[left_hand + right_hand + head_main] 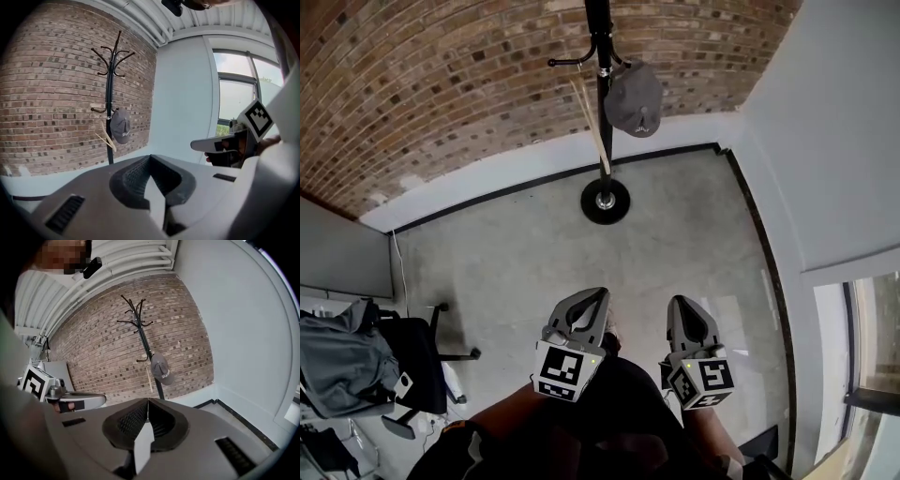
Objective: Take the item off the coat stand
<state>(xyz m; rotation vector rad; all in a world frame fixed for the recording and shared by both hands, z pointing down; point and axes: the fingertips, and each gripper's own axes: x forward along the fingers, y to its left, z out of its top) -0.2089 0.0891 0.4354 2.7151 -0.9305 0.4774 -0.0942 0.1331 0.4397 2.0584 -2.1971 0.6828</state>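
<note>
grey cap (633, 98) on coat stand (592, 202), well apart from you. left gripper (598, 294), right gripper (679, 303): both closed, empty. risk: you snag its hook, tipping the stand.

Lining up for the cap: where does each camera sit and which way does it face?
Head view: on the head, steeply down at floor, coat stand, grey cap; left gripper, right gripper, legs show.
Left gripper view: on that gripper, along its shut jaws toward the stand; right gripper at right.
Right gripper view: likewise, shut jaws toward the stand; left gripper at left.
Shared: all three show stand and cap.
</note>
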